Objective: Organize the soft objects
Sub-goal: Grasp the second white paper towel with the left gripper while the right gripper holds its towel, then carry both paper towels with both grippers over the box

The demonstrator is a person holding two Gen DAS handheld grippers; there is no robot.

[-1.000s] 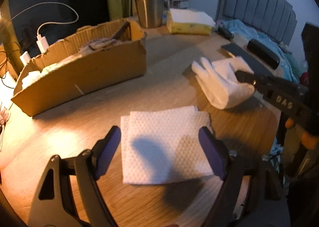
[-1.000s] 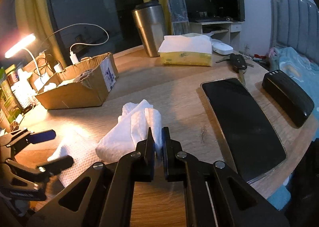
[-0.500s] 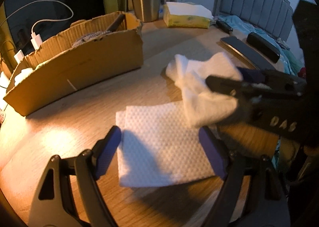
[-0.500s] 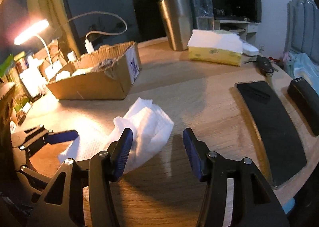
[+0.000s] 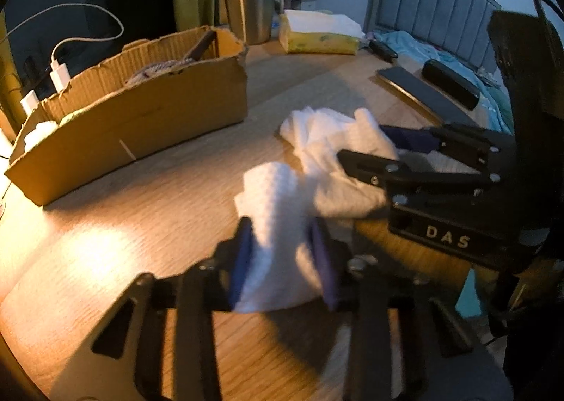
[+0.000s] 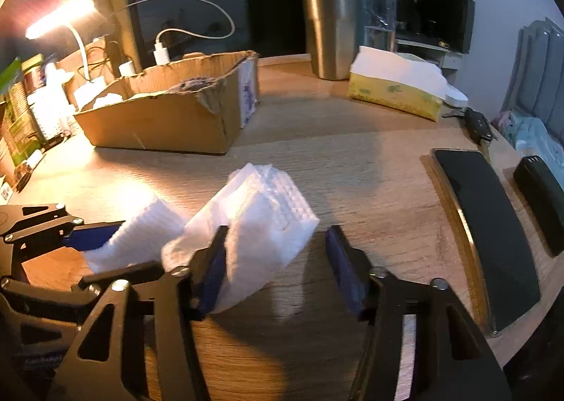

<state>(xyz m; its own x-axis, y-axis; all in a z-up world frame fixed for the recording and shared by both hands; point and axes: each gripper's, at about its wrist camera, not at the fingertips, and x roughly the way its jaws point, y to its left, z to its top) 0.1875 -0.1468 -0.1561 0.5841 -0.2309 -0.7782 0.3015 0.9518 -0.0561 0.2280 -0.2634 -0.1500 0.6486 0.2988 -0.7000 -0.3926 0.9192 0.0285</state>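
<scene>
A white dimpled paper towel (image 5: 271, 196) is bunched up between the blue pads of my left gripper (image 5: 279, 224), whose jaws are closing and press on it. The right wrist view shows the same towel (image 6: 141, 230) held by that gripper (image 6: 102, 253). A crumpled white cloth (image 6: 268, 210) lies on the wooden table (image 6: 352, 182) just right of the towel. My right gripper (image 6: 277, 230) straddles the cloth with its jaws closing. Its left pad (image 6: 215, 260) touches the cloth and the right pad stands apart. The left wrist view shows this cloth (image 5: 328, 140) and right gripper (image 5: 366, 143).
An open cardboard box (image 6: 169, 126) with soft items inside stands at the back left. Behind it are a steel tumbler (image 6: 331, 34), a yellow tissue box (image 6: 394, 91), a lamp (image 6: 60, 13) and charger cables. A dark phone (image 6: 483, 217), black case (image 6: 539, 203) and key lie at the right edge.
The left jaws closed on the flat paper towel and bunched it up. The right gripper carried the cloth left beside the towel, then opened off it.
</scene>
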